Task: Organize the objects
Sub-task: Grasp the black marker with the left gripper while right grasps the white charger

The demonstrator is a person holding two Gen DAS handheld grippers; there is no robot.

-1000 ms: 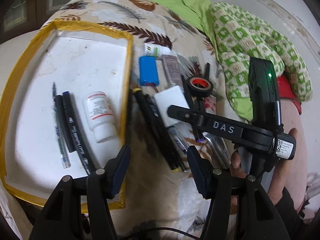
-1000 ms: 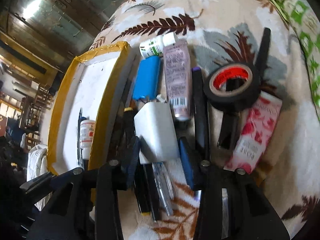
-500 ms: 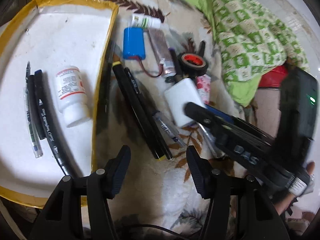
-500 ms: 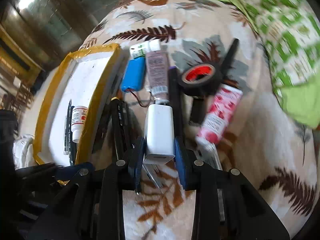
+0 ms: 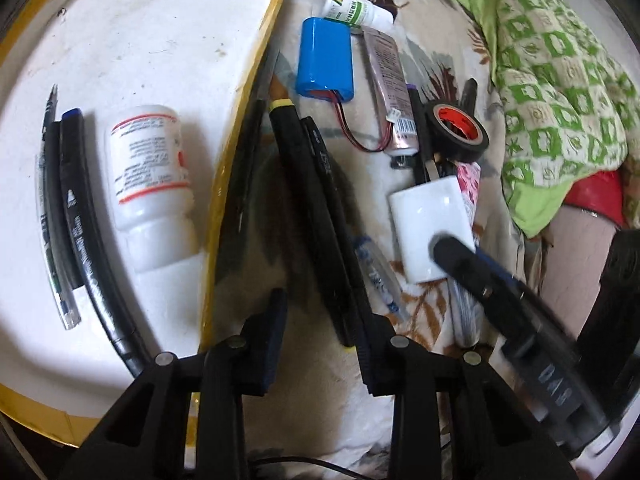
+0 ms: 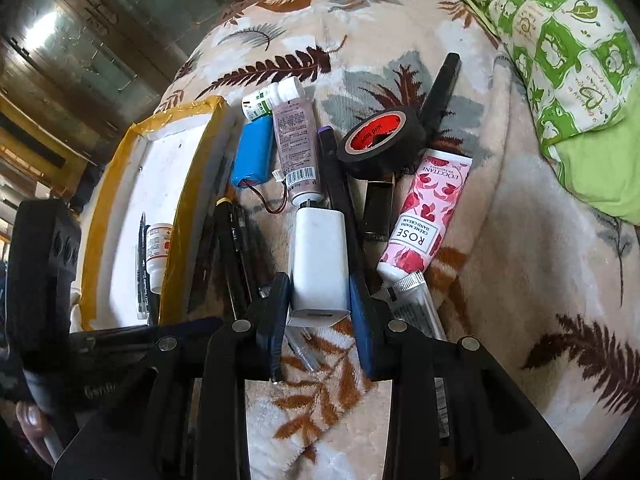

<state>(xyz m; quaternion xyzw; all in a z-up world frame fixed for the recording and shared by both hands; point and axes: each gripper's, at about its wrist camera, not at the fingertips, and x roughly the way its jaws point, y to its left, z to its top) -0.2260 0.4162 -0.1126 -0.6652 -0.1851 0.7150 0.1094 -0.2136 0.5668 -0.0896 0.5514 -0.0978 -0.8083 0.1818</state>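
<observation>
My right gripper [image 6: 320, 312] is shut on a white charger block [image 6: 319, 258] and holds it over the pile on the leaf-print blanket; the charger block also shows in the left wrist view [image 5: 430, 232]. My left gripper [image 5: 320, 340] is open and empty above black markers [image 5: 316, 216] next to the yellow-rimmed white tray [image 5: 236, 128]. In the tray lie a white pill bottle [image 5: 148, 184] and pens [image 5: 68, 216]. A blue battery pack [image 6: 252, 156], a grey-pink tube [image 6: 296, 152], black tape roll [image 6: 380, 140] and rose hand-cream tube [image 6: 424, 208] lie on the blanket.
A small green-labelled bottle [image 5: 352, 10] lies beyond the battery pack. A green patterned pillow [image 6: 568, 40] sits at the right. A clear pen [image 5: 378, 276] lies by the markers. The person's hand [image 6: 32, 420] holds the left gripper body at the left.
My right gripper closed on the white charger block and lifted it toward me. My left gripper moved closer to the markers by the tray's edge.
</observation>
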